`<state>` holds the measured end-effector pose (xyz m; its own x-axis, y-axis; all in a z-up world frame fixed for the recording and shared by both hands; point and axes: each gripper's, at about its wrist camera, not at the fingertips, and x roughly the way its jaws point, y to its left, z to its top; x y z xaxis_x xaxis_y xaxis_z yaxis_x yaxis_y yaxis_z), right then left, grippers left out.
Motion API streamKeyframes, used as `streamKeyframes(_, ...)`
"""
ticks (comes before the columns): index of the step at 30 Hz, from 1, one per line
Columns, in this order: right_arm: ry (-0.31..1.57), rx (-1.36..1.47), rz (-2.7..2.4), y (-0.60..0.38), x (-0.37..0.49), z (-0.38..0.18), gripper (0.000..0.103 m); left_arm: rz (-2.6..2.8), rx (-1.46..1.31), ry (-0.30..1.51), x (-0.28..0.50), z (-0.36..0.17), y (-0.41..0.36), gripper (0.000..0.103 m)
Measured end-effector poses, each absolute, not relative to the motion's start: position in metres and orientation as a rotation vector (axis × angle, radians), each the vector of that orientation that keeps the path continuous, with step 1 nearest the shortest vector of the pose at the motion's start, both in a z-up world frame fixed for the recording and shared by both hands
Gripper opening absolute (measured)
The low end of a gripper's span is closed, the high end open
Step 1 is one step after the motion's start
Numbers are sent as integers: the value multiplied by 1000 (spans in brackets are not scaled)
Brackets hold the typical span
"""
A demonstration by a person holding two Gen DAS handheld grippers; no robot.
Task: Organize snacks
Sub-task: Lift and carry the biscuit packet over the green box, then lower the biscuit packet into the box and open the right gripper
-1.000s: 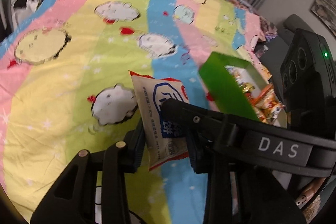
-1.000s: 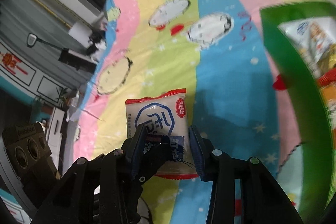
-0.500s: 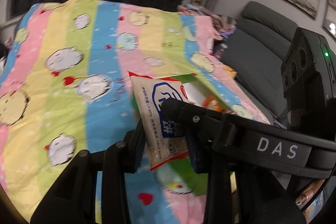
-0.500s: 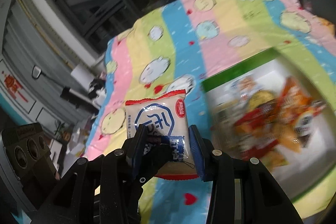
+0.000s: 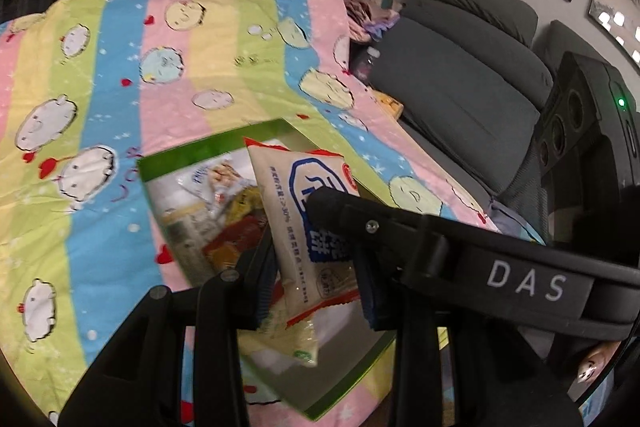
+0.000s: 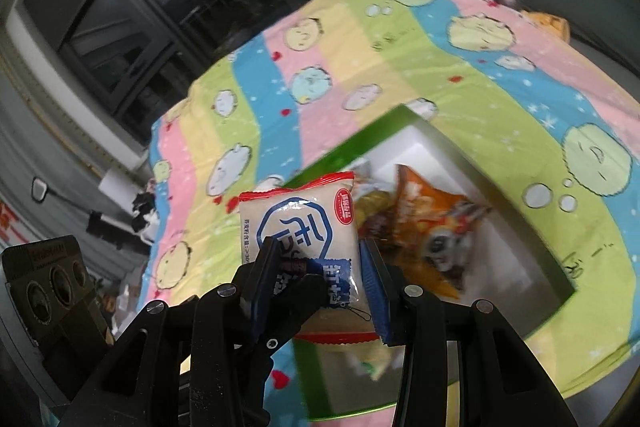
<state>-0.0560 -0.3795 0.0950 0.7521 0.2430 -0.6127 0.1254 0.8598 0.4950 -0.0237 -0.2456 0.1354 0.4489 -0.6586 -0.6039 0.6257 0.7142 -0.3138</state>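
Left wrist feed: the left gripper (image 5: 316,267) is closed to the packet's width. Both ribbed blue pads (image 5: 370,301) sit against the side edges of the snack packet (image 5: 288,219). A black bar lettered DAS (image 5: 520,283) crosses from the right, and its blunt tip lies over the packet's face. I can't tell whether it presses.

The packet is a flat, glossy, cream-white plastic pillow. It has a blue hexagon outline, a blue printed block low down, a small red badge and red zigzag crimped seams at top and bottom. It is held upright, clear of the bedding.

Right wrist feed: the right gripper (image 6: 318,267) is likewise narrowed onto the same packet (image 6: 296,223). The pads meet the packet's lower edges on both sides. A dark rounded part sits in front of the packet's lower half.

The packet hangs over the near end of the open box (image 6: 360,143), which is rectangular with green card walls and a white lining. Inside the box lies a crinkled orange bag (image 6: 424,211) among other wrappers, blurred. In the left view I see the box rim (image 5: 216,147) and pale, shiny packs (image 5: 208,187) within.

The box rests on a soft blanket (image 5: 100,87) striped in pastel colours and printed with round cartoon blobs and small red hearts. A grey padded sofa (image 5: 460,87) stands at the blanket's right.
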Motion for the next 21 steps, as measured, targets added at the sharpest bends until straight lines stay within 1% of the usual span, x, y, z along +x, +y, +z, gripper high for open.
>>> streamKeyframes(12, 814, 575, 2, -414, -50, 70, 44, -833, -34, 886, -15, 110, -282, 33)
streamKeyframes(21, 858, 582, -30, -423, -45, 58, 44, -838, -38, 957, -9, 97, -292, 33)
